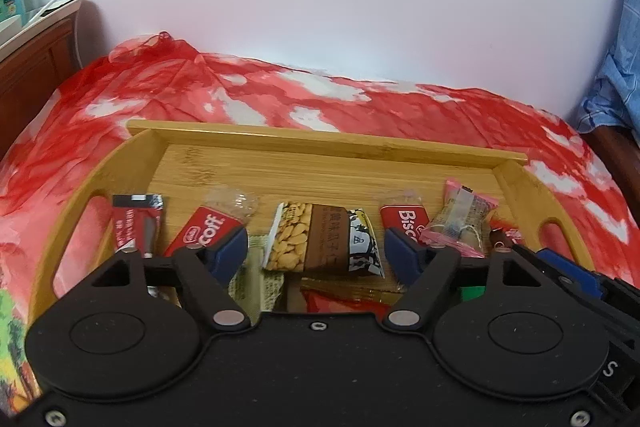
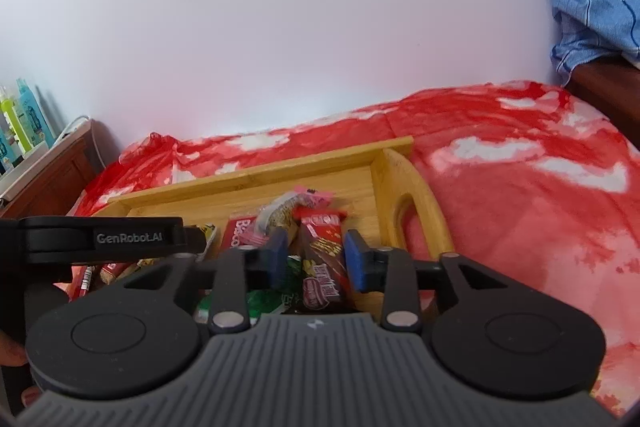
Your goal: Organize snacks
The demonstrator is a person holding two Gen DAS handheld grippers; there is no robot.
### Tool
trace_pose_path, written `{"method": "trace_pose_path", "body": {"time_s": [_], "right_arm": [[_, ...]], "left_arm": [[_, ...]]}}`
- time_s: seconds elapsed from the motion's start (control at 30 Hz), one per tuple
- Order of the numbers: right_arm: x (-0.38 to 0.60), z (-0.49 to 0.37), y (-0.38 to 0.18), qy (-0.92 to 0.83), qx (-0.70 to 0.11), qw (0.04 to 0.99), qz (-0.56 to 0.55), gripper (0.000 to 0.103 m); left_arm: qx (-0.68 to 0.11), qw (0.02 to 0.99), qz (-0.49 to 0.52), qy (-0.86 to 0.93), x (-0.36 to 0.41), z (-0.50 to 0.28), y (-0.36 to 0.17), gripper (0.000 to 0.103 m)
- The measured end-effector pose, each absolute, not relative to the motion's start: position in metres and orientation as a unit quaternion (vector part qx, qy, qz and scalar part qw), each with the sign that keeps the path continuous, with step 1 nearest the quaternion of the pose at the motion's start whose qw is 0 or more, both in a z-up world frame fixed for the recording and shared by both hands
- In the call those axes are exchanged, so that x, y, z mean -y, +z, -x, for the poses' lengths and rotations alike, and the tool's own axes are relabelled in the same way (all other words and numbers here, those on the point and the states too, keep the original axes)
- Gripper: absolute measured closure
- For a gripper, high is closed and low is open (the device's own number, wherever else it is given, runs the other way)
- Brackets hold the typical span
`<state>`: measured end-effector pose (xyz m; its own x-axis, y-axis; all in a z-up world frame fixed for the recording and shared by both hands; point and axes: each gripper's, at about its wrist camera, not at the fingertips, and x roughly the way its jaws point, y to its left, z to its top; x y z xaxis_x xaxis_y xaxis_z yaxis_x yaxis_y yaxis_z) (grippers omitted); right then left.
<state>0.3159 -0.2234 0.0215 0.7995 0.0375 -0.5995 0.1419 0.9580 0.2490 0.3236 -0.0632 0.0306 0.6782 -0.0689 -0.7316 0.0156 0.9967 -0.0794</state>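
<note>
Red-and-white cloth covers the surface under the bamboo tray [image 1: 320, 143], where your snacks lie. Your left gripper [image 1: 318, 251] stands released, the peanut packet [image 1: 320, 239] just ahead between its pads, long axis crosswise. Your right gripper [image 2: 316, 259] is released too, the brown chocolate bar [image 2: 322, 263] lengthwise between its fingers, ungripped.

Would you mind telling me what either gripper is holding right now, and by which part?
Nothing is held: the left gripper and right gripper both stand open over the wooden tray.
</note>
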Motion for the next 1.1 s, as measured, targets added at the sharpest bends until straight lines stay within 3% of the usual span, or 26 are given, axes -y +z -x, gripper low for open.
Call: {"method": "trace_pose_path", "body": {"time_s": [0.47,0.93,1.1], "right_arm": [[0.220,-0.264,0.051,-0.039,-0.263,0.955,-0.129,0.015],[0.198,-0.195,0.061,-0.039,-0.242,0.965,-0.093,0.000],[0.185,-0.167,0.061,-0.038,-0.248,0.965,-0.074,0.000]], "left_arm": [[-0.389,0.921,0.020,-0.015,0.050,-0.261,0.059,0.013],[-0.370,0.928,0.033,-0.023,0.032,-0.172,0.076,0.009],[-0.366,0.930,0.036,-0.021,0.026,-0.140,0.073,0.008]]}}
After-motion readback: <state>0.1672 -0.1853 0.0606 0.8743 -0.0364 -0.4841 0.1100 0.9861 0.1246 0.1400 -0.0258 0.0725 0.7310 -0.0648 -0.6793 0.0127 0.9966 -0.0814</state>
